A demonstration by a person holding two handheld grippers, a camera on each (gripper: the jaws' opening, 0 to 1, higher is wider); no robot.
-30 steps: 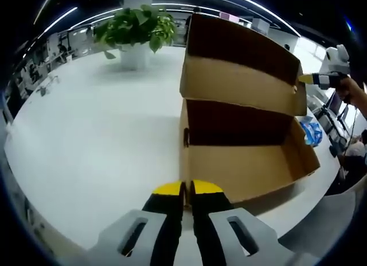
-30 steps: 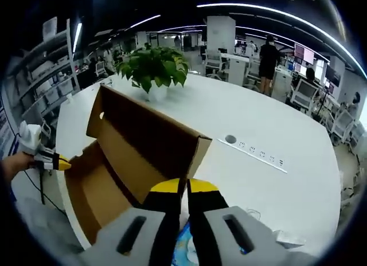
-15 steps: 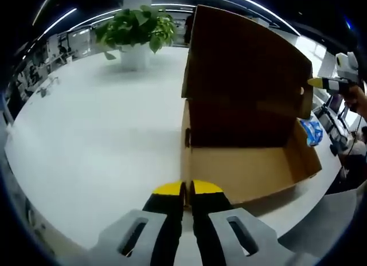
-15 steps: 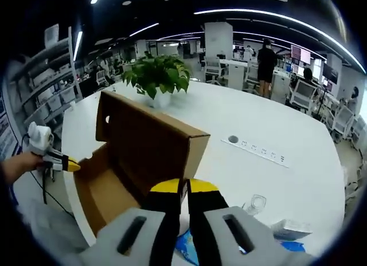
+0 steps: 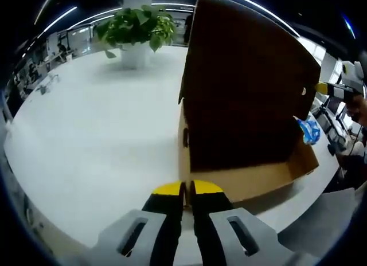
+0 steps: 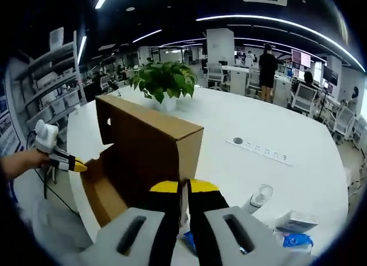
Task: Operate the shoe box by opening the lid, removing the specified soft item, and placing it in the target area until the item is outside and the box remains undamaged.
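Left gripper view
Plant: a leafy green pot plant [image 5: 137, 34] stands far back on my white table [image 5: 97, 134].
My left gripper [image 5: 186, 188]: its yellow-tipped jaws are pressed together with nothing between them, right at the near corner of the shoe box [image 5: 241, 174].
Lid: the lid [image 5: 246, 88] stands upright from the box, its dark inner face towards me, hiding most of the inside.
Soft item: something blue and crinkly [image 5: 309, 131] shows just past the box's right end; I cannot tell whether it is the item.
My right gripper [image 5: 322, 89]: it comes in at the far right edge, its yellow tip near the lid's upper corner; I cannot tell if they touch.

Right gripper view
My left gripper [image 6: 79, 166]: held in my hand [image 6: 23, 163], its yellow tip touches the box's left end.
Shoe box [image 6: 109, 186]: open, its lid [image 6: 155, 145] raised, brown outer face showing.
My right gripper [image 6: 184, 188]: jaws closed together, empty, just in front of the lid.
Table [image 6: 275, 134]: a small clear bottle [image 6: 259, 196] and white and blue packets [image 6: 295, 231] lie to the right.
Background: a person [image 6: 267, 68] stands among desks.
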